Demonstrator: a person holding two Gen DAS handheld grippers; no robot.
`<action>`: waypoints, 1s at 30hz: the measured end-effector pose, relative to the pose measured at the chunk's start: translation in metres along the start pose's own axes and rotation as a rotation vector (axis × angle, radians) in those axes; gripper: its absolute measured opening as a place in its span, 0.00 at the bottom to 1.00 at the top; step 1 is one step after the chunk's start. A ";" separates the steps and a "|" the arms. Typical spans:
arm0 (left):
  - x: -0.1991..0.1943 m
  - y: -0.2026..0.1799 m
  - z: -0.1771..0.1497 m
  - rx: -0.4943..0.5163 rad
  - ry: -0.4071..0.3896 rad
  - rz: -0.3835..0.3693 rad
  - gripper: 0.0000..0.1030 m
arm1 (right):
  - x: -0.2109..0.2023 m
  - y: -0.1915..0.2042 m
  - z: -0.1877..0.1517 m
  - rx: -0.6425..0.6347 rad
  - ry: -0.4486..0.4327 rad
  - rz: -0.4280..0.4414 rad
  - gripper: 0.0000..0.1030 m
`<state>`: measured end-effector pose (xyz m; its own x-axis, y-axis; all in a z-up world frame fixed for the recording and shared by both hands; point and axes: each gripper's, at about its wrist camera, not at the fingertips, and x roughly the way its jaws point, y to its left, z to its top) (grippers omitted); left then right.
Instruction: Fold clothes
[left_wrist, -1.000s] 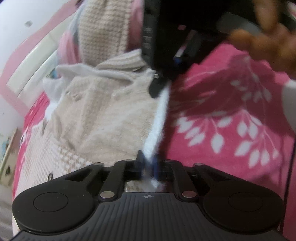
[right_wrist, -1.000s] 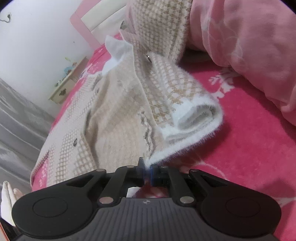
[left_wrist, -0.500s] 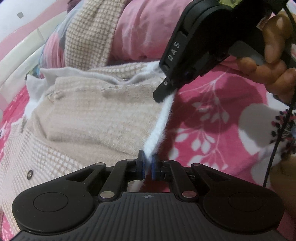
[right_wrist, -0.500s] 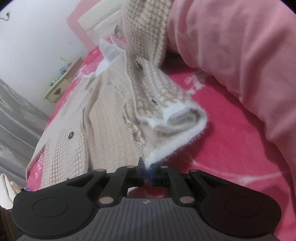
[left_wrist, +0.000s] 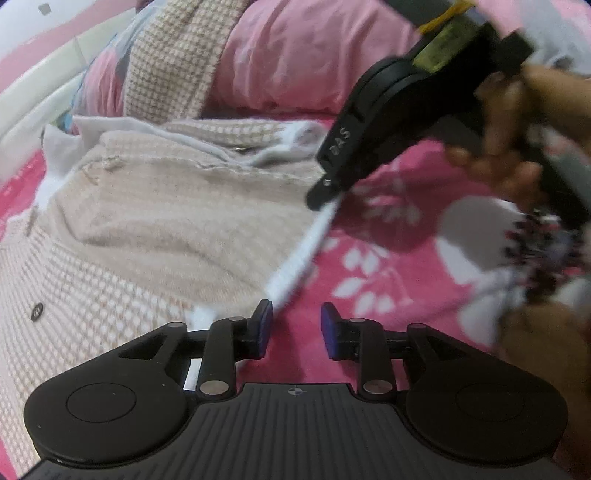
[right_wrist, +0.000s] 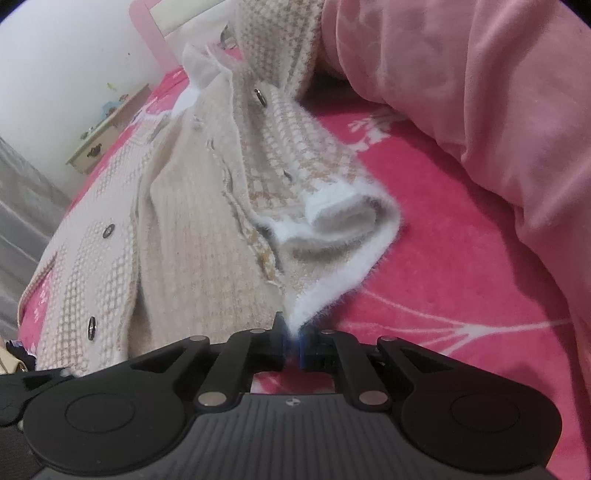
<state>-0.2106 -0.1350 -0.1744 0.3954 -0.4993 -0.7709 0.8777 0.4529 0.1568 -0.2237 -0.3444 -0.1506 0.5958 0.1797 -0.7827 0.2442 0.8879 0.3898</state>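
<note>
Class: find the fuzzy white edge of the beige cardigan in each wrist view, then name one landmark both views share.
Left wrist: white edge runs diagonally at centre.
Right wrist: white edge lies lower centre, pinched by the right gripper.
Shared landmark: pink quilt along the top.

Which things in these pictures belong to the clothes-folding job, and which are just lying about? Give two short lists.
Part of the job:
- beige knit cardigan
- its white fuzzy hem
- right gripper, shut on the hem
- left gripper, jaws just opened, off the hem

Just lying about:
- pink duvet
- pink floral bedsheet
- small bedside cabinet
</note>
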 end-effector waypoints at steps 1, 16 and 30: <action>-0.010 0.004 -0.002 -0.012 0.004 -0.011 0.29 | -0.003 0.000 0.000 -0.014 0.002 -0.006 0.11; -0.071 0.111 -0.089 -0.408 0.274 0.162 0.35 | -0.061 0.078 -0.016 -0.509 -0.188 0.119 0.25; -0.058 0.085 -0.122 -0.216 0.373 0.162 0.35 | 0.041 0.128 -0.043 -0.657 0.164 0.244 0.21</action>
<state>-0.1921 0.0231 -0.1914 0.3639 -0.1271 -0.9227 0.7199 0.6669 0.1921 -0.2007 -0.2051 -0.1533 0.4392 0.4210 -0.7937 -0.4227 0.8763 0.2309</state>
